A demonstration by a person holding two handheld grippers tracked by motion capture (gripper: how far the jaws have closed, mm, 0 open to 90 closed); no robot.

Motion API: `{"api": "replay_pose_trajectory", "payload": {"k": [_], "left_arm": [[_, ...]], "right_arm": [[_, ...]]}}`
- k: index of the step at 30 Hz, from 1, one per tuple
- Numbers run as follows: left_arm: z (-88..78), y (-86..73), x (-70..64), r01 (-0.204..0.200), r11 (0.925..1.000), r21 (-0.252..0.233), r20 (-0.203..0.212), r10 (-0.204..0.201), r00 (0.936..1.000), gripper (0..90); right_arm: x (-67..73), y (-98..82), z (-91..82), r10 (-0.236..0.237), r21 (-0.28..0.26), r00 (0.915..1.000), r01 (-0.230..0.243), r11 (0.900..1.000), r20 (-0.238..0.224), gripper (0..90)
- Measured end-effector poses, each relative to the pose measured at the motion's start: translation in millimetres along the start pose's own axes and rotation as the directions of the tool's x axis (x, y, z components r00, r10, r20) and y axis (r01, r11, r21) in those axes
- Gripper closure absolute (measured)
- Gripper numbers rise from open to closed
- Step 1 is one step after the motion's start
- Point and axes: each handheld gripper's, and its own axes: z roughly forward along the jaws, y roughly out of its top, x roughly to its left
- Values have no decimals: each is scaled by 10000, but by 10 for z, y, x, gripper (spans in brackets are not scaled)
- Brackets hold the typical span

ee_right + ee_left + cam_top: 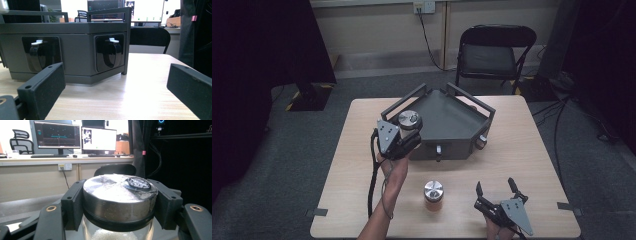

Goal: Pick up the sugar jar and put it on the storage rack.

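Observation:
My left gripper (pixel 408 131) is shut on a glass jar with a silver lid (pixel 409 119), held in the air over the left front corner of the dark grey tray (pixel 447 120). In the left gripper view the jaws clamp the lid (pixel 117 192) from both sides, and white grains show through the glass (pixel 112 235) below it. A second jar with a silver lid (pixel 433 192) and orange contents stands on the table in front of the tray. My right gripper (pixel 497 188) rests open near the table's front right edge, and nothing is between its jaws.
The tray (pixel 75 52) has raised handles and black latches (pixel 110 51) on its front walls. The wooden table (pixel 522 160) has bare room right of the tray. A black folding chair (pixel 492 50) stands beyond the table's far edge.

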Motion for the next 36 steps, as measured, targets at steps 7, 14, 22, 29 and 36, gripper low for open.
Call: {"api": "replay_pose_trajectory", "payload": {"k": [7,14,22,29,36], "left_arm": [[244,63,-33,130,9999,85,-399,-126,9991,354],[469,37,-25,176,9994,309,-920,-147,9957,355],[596,-23,21,248,9983,533,-893,-200,9958,355],[649,-103,0,145,9961,868,-826,-73,9966,355],[647,-161,12,96,9953,965,-739,-25,9973,354]], "right_arm": [[-5,1,1,5,4,10000,-5,10000,-32,9],[-9,0,0,9,-1,10000,-9,10000,-50,9],[-15,0,0,8,-1,10000,-8,10000,-85,9],[-19,0,0,11,-1,9999,-11,10000,-107,9],[-18,0,0,17,4,9999,-16,10000,-104,9]]}}
